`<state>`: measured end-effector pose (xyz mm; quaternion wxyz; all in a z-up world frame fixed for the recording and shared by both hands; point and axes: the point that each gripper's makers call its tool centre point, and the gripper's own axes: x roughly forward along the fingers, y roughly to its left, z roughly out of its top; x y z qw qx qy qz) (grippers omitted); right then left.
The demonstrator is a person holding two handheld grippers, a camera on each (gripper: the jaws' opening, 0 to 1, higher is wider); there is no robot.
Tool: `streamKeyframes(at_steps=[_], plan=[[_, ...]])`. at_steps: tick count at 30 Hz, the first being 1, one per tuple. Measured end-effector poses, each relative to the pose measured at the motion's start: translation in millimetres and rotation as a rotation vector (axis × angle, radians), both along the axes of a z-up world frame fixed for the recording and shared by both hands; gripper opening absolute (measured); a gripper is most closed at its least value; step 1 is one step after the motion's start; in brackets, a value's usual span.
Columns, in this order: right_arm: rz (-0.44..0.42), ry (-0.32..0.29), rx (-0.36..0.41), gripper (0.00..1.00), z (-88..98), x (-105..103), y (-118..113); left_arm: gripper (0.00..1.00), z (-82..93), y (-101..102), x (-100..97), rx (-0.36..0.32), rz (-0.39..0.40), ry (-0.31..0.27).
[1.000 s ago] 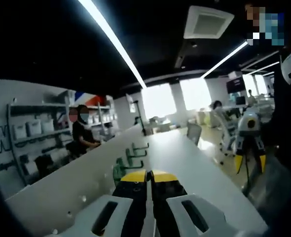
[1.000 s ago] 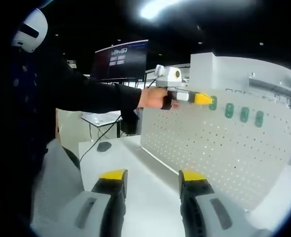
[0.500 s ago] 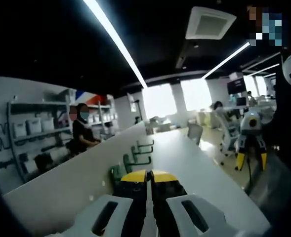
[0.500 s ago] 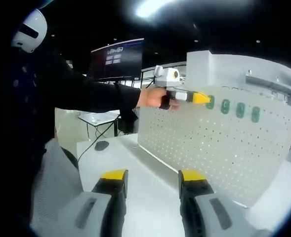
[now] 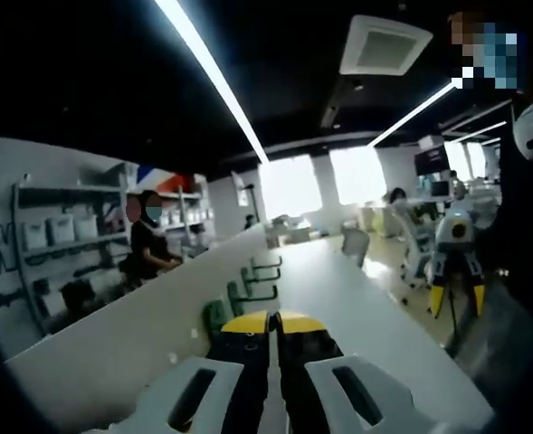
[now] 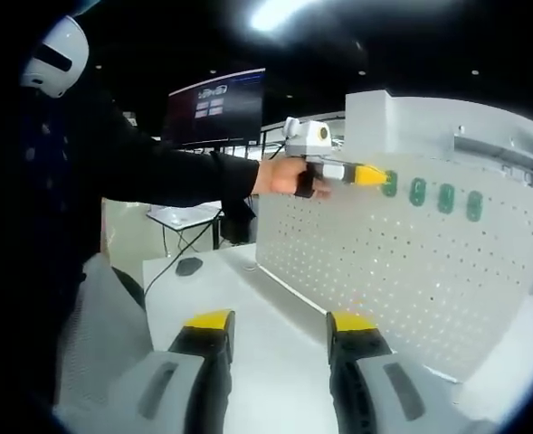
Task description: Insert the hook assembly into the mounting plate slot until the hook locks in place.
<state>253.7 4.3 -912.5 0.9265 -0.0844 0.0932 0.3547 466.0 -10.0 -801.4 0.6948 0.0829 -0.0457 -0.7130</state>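
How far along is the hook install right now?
Three green hooks already sit on the pegboard. The left hand-held gripper, jaws together, is at the fourth hook; whether it has locked is unclear. The right hand-held gripper is open.

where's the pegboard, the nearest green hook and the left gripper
pegboard [image 6: 402, 280], right gripper view, its perforated face
nearest green hook [image 6: 390, 183], right gripper view, its base plate
left gripper [image 6: 375, 175], right gripper view, its yellow jaw tips

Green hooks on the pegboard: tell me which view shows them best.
The right gripper view: four green hooks sit in a row, face-on, along the top of the pegboard, the left tool at the first. The left gripper view sees them edge-on, overlapping.
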Motion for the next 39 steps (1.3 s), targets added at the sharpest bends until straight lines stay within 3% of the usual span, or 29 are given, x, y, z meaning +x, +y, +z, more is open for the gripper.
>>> streamKeyframes(at_steps=[2, 11, 19, 25, 39], plan=[[0.003, 0.0, -0.002, 0.38, -0.2, 0.7, 0.3, 0.02, -3.0, -1.0, 6.7, 0.036, 0.049, -0.014], [0.007, -0.006, -0.001, 0.38, 1.5, -2.2, -0.9, 0.02, -6.8, -7.2, 0.0, 0.02, 0.038, -0.012], [-0.005, -0.023, -0.004, 0.39, 7.2, -4.6, -2.9, 0.05, -7.4, -8.2, -2.1, 0.024, 0.069, -0.086], [-0.006, -0.027, -0.008, 0.39, 7.9, -5.9, -1.6, 0.25, -11.2, -4.7, -5.1, 0.042, 0.09, -0.082], [0.013, -0.052, -0.015, 0.39, 15.2, -7.4, 4.7, 0.41, -6.7, 22.9, -31.7, -0.003, 0.129, -0.041]])
